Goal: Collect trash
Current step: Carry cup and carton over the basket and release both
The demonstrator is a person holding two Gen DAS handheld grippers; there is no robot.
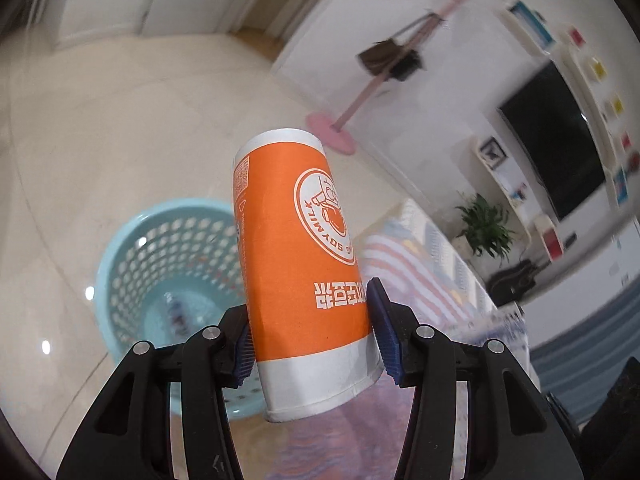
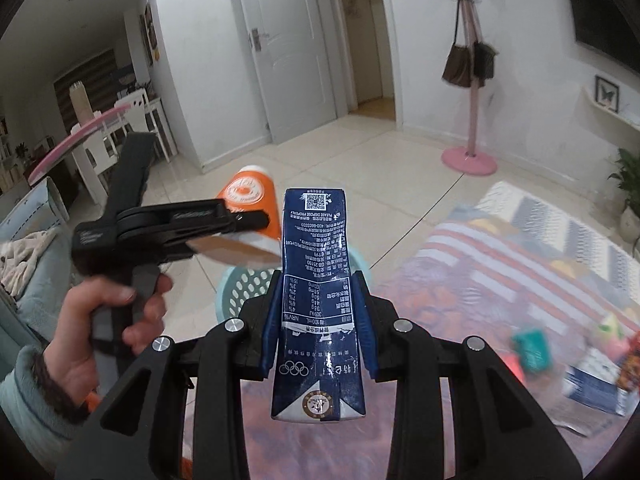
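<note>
My left gripper (image 1: 314, 334) is shut on an orange and white soy milk paper cup (image 1: 298, 264), held upside down with its blue pads (image 1: 385, 334) pressed to both sides. Below and behind the cup stands a light blue perforated basket (image 1: 160, 264) on the floor, with something small lying in its bottom. My right gripper (image 2: 320, 320) is shut on a dark blue milk carton (image 2: 316, 300), upright between the pads. In the right wrist view the left gripper (image 2: 256, 222), held by a hand (image 2: 104, 320), carries the orange cup (image 2: 250, 200) above the blue basket (image 2: 248, 284).
A table with a striped, patterned cloth (image 2: 500, 264) lies to the right, bearing more litter: a teal packet (image 2: 532, 348), a blue flat carton (image 2: 596, 392) and colourful wrappers. A pink coat stand (image 2: 470, 120) with bags, a white door (image 2: 280, 52), a TV (image 1: 556, 140) and a plant (image 1: 484, 228) are around.
</note>
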